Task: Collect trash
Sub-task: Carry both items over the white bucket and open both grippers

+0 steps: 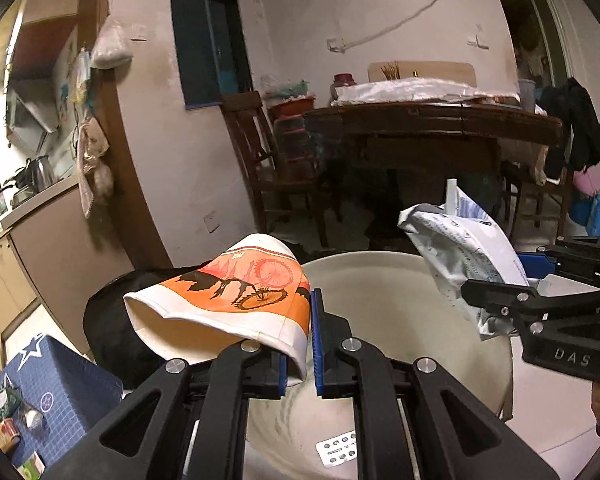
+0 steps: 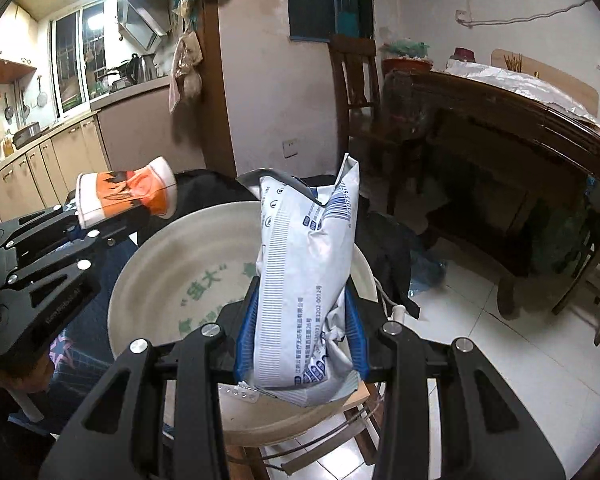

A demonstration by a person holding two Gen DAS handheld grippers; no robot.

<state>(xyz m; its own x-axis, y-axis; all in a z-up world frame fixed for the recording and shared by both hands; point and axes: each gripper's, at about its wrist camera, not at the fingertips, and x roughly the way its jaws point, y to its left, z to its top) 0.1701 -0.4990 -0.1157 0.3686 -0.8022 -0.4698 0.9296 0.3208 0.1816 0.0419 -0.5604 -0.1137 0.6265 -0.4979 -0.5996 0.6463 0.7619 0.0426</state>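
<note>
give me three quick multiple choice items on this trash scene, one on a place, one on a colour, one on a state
1. Where does the blister pack lie?
A. inside the pale bin
B. on the dark table
C. on the kitchen counter

2. Which colour dominates the print on the paper cup?
A. green
B. orange
C. purple

3. What state is the right gripper in?
A. open and empty
B. shut on nothing
C. shut on the white wrapper

Answers:
1 A, it rests on the floor of the bin.
2 B, the bicycle design sits on orange.
3 C, both blue pads press the white wrapper.
</note>
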